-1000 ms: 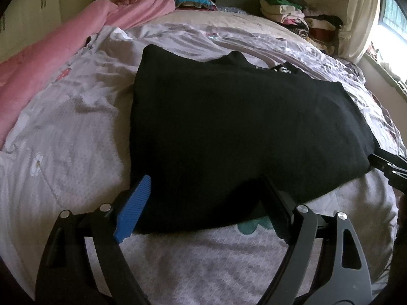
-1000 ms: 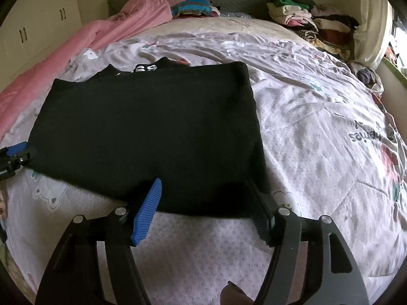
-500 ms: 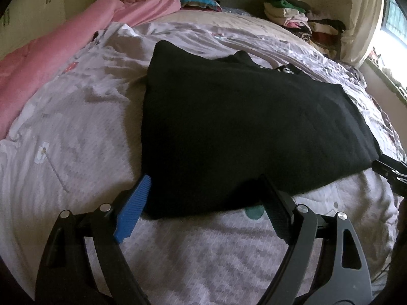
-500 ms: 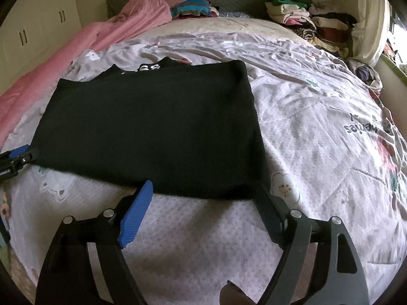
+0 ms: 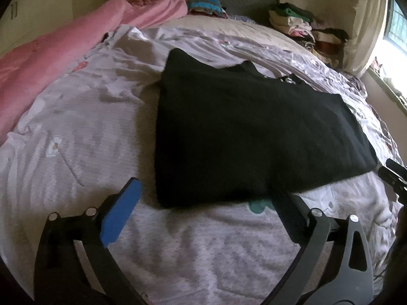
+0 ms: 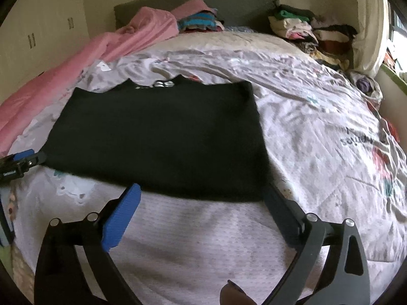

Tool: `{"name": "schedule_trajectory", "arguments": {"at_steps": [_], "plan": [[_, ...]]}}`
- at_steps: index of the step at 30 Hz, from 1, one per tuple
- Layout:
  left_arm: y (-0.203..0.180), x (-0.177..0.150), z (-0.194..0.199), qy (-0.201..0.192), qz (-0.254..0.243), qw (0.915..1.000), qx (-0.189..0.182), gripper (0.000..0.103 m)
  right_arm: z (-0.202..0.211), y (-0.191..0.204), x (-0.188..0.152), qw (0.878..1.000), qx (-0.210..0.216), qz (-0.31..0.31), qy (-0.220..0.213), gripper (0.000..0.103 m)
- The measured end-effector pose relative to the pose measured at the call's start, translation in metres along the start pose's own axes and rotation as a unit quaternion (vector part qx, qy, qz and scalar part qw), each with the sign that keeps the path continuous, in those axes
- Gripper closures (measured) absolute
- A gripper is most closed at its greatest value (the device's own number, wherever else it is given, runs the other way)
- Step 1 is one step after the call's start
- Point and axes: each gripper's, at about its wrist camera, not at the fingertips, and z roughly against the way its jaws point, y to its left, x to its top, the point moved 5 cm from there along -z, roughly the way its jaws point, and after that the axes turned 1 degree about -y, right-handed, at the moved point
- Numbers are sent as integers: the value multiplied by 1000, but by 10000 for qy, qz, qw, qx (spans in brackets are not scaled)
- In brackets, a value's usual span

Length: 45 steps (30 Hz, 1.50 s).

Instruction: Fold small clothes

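Black garment (image 5: 249, 137) lies flat on the quilt (image 5: 76, 132), folded into a broad rectangle; a neckline with a white-lettered label shows at its far edge. The near hem runs across the lower middle of both wrist views.

Left gripper (image 5: 203, 198): jaws spread wide, nothing between them. The blue pad (image 5: 120, 214) sits over bare quilt just left of the garment's near left corner; the dark finger (image 5: 290, 213) meets the near hem, contact cannot be confirmed.

Right gripper (image 6: 201, 200): jaws likewise spread wide and holding nothing. The blue pad (image 6: 122, 216) sits just short of the near hem; the dark finger (image 6: 282, 211) stands at the garment's near right corner. In the right wrist view the left gripper's tip shows at the garment's left edge; in the left wrist view the right gripper's tip shows beside the garment's right corner.

Surroundings: pink blanket (image 6: 76, 58) along the left side of the bed, stacked clothes (image 6: 305, 30) at the far right near the headboard (image 6: 241, 2), a second striped pile (image 6: 198, 21) at the far centre
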Motion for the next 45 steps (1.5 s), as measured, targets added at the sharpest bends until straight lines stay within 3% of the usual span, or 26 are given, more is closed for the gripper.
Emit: {"name": "schedule_trajectory", "arguments": {"at_steps": [5,15,28,36,45], "plan": [[15,3,7,-130,114,9996,224,10,3,24,5,9997,143,210,-64,6],[47,11,20,-251,493,9979,337,10,0,83,16,9962,430,748,-149,5],[70,38,21,-266,760,9959,410,10,-14,178,26,9812,876,1694,-296,5],[66,59,8,-204,556,9969,521,10,-31,224,19,9673,834,2374,-331,5],[58,74,-10,-137,351,9975,590,10,-50,250,9,9511,576,3013,-368,5]]}}
